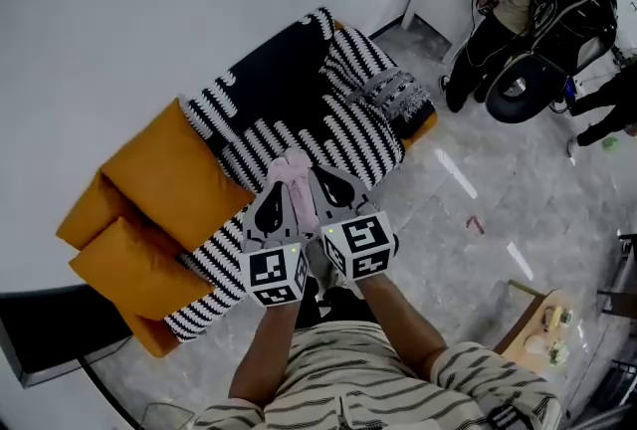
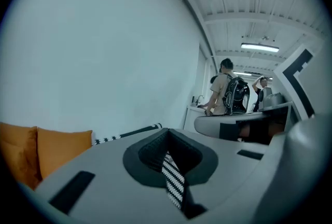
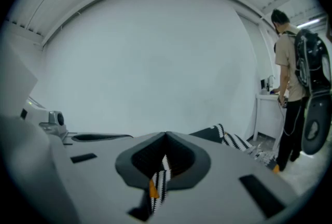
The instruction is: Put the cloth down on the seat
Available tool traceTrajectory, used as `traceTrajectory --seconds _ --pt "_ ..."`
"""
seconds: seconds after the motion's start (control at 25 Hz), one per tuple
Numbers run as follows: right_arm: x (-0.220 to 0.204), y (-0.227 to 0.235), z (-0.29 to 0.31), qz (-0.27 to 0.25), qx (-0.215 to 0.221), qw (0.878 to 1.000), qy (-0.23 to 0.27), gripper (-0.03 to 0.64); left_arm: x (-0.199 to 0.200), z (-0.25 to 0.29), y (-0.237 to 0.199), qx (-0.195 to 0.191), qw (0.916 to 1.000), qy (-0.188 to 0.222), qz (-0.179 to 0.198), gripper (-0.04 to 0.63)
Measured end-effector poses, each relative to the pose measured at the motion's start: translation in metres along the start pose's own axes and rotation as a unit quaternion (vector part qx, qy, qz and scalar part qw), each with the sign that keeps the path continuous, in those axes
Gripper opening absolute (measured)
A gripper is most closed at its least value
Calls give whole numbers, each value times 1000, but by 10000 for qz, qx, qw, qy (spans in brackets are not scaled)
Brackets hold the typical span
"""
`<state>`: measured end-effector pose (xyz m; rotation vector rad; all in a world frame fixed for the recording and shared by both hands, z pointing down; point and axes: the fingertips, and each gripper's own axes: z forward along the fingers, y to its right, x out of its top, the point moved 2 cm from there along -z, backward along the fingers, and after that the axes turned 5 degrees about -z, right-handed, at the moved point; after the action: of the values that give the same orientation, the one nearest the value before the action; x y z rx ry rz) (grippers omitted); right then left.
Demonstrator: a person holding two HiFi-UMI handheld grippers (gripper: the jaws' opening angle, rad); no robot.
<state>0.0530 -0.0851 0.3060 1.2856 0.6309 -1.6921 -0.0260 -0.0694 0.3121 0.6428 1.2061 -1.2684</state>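
Nearest the head camera is the person's striped shirt (image 1: 348, 378), with both forearms reaching forward to the two hand-held grippers side by side. The left gripper (image 1: 277, 187) and right gripper (image 1: 323, 181) are raised above the front edge of an orange upholstered sofa (image 1: 149, 179). A black-and-white striped cloth (image 1: 338, 134) lies spread over the seat just beyond and beneath the jaw tips. Its long axis runs along the sofa, from lower left to upper right of the view. One part is black with short white dashes, the rest bold stripes, and the far end is finely patterned.

In the left gripper view, the left gripper (image 2: 167, 137) has its jaws pressed together on a narrow striped fold of the cloth (image 2: 174, 179), which hangs down between them. An orange cushion (image 2: 57, 148) shows at the left below a white wall (image 2: 104, 52).

In the right gripper view, the right gripper (image 3: 166, 137) is likewise clamped on a striped fold of the cloth (image 3: 161, 181). More of the cloth shows beyond the jaws, and a person with a backpack (image 3: 295, 72) stands at a white counter (image 3: 267, 101).
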Motion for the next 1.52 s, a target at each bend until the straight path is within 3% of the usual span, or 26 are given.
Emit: traceTrajectory --seconds 0.24,0.72,1.12,1.52 --pt "47 5 -30 -52 -158 9992 375 14 53 -22 30 -193 9985 457 244 5" --pt "110 12 -84 -137 -481 9935 1019 12 117 -52 69 -544 9914 1100 463 5" --pt "150 1 -90 -449 -390 9876 1452 13 153 -60 70 -557 9851 1529 560 5" --pt "167 -12 -78 -632 -166 9845 1628 12 167 -64 60 -441 9826 1705 597 5"
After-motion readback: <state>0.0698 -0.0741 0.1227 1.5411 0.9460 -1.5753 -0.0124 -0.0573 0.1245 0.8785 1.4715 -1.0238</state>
